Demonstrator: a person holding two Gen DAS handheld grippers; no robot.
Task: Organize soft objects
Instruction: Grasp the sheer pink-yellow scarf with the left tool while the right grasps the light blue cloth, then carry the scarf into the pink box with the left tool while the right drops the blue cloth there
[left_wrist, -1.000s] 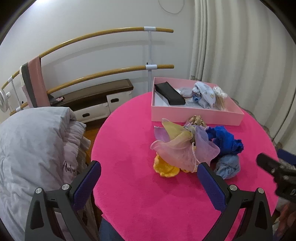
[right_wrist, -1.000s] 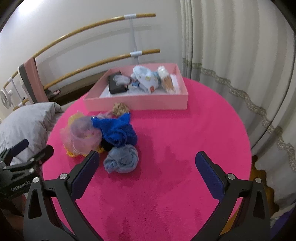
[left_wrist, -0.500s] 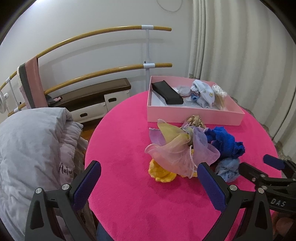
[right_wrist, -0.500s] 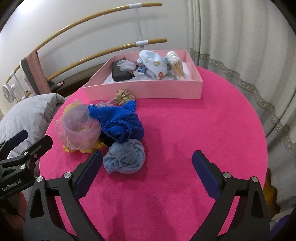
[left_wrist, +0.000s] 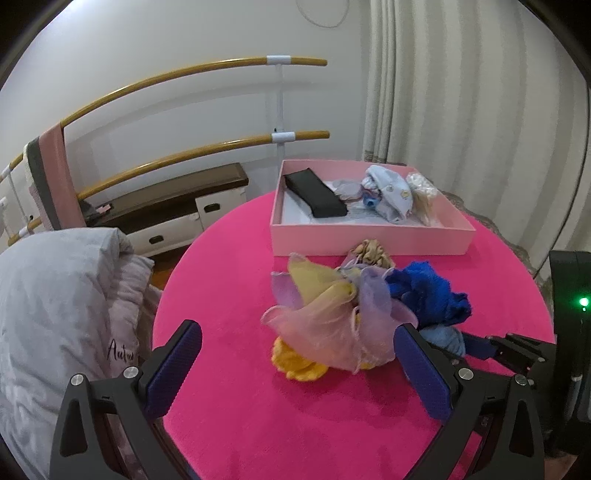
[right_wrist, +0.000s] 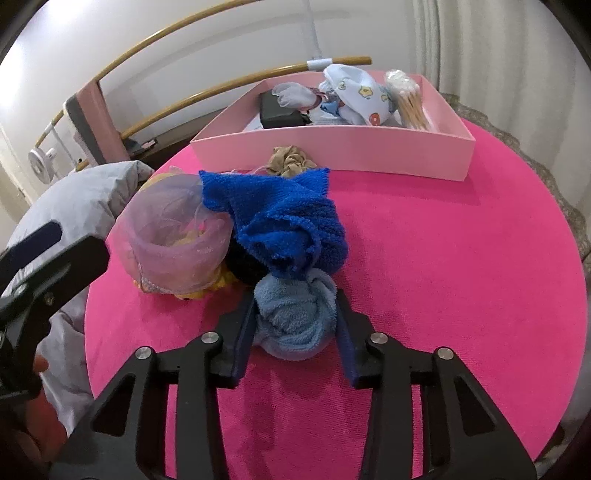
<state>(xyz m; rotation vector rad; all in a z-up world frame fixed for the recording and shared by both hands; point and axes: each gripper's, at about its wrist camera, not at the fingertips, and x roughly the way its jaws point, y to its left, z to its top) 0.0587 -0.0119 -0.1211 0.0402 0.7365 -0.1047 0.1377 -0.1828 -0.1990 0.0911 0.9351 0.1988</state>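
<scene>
Right tool closed around light blue fleece bundle, both pads pressed against its sides, on pink round worktop. Bundle touching blue knitted cloth, beside sheer pastel scarf over yellow knit piece. Left tool spread wide, holding nothing, near scarf. Pink box behind pile, tan scrunchie just before its wall.

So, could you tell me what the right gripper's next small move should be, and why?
Probably lift straight up a little. The right gripper looks closed around the light blue bundle, which presses against the blue knit cloth on the table. Rising first should free it before carrying it toward the pink box.
</scene>
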